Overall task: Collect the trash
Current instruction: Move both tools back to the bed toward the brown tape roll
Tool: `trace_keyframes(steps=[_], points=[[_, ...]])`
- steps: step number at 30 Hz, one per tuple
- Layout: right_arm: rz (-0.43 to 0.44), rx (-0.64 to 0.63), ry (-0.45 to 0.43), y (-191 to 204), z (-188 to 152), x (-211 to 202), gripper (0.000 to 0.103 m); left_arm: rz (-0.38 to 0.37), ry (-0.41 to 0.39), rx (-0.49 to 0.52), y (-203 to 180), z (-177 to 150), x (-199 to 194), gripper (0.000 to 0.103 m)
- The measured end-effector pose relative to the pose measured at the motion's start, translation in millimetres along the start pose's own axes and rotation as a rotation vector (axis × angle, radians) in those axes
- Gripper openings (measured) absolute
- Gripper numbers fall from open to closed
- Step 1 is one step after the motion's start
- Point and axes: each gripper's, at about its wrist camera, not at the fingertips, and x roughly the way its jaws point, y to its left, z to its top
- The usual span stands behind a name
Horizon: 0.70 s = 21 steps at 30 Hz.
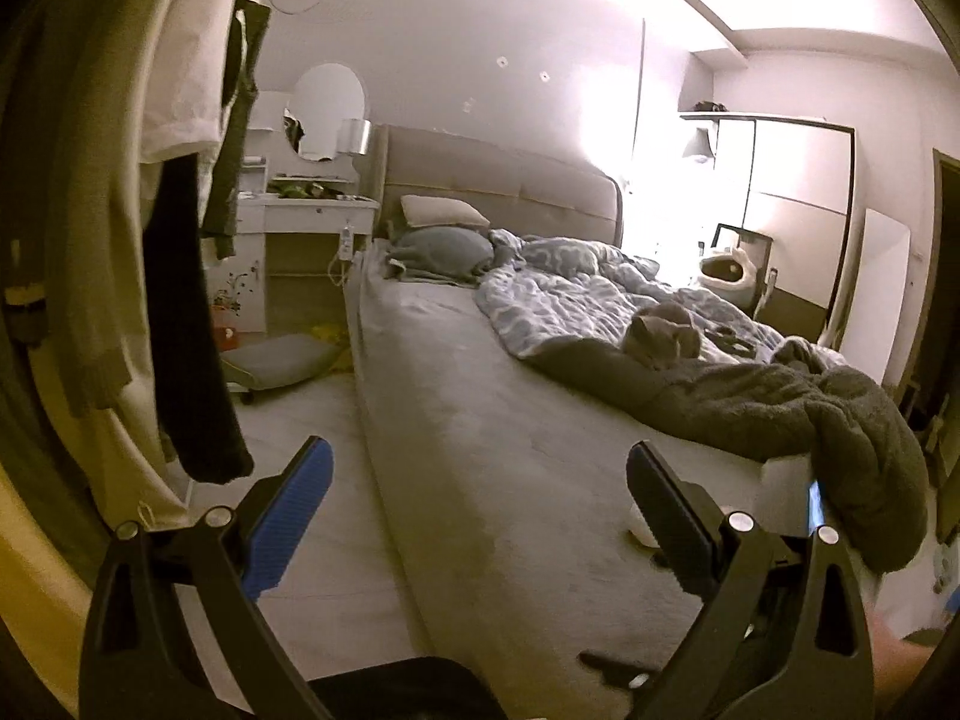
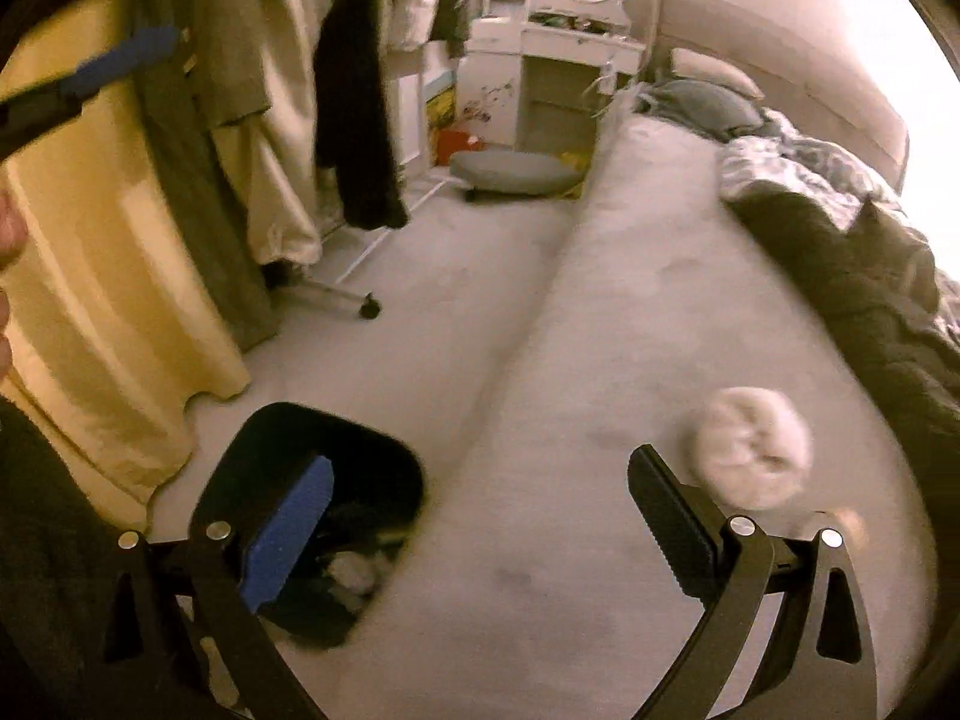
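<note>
A crumpled white paper wad [image 2: 750,447] lies on the grey bed sheet [image 2: 600,360], just right of my right gripper's black finger. My right gripper [image 2: 483,468] is open and holds nothing, hovering over the bed's edge. On the floor by the bed stands a black trash bin [image 2: 360,438] with white scraps [image 2: 354,576] inside, partly behind the blue finger. My left gripper [image 1: 480,468] is open and holds nothing, higher above the bed. In the left wrist view, a white bit [image 1: 637,525] peeks out beside its black finger. One blue finger of the left gripper [image 2: 126,57] shows at the upper left.
A grey cat [image 1: 660,333] lies on the patterned duvet [image 1: 570,300] beside a dark blanket [image 1: 840,420]. Hanging clothes on a wheeled rack [image 2: 336,138] fill the left. A floor cushion [image 2: 510,174] and a white dresser [image 1: 300,210] stand beyond. A hand [image 2: 9,240] shows at the left edge.
</note>
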Motion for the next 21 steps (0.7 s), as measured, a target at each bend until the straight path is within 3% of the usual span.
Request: trace_keyframes(steps=[8,14,21], points=[[-0.071,0.09,-0.082,-67.8,-7.5,-22.1,0.1,-0.051,0.055,-0.042,-10.8,-7.2,24.7,0.1],[-0.088,0.147,-0.081,-115.6,-24.3,-26.0,0.1,-0.067,0.078,0.009,-25.9,-13.1,46.1,0.1],[-0.113,0.225,-0.092,-156.0,-47.5,-32.4,0.099,-0.114,0.14,-0.029,-32.6,-26.1,80.5,0.1]])
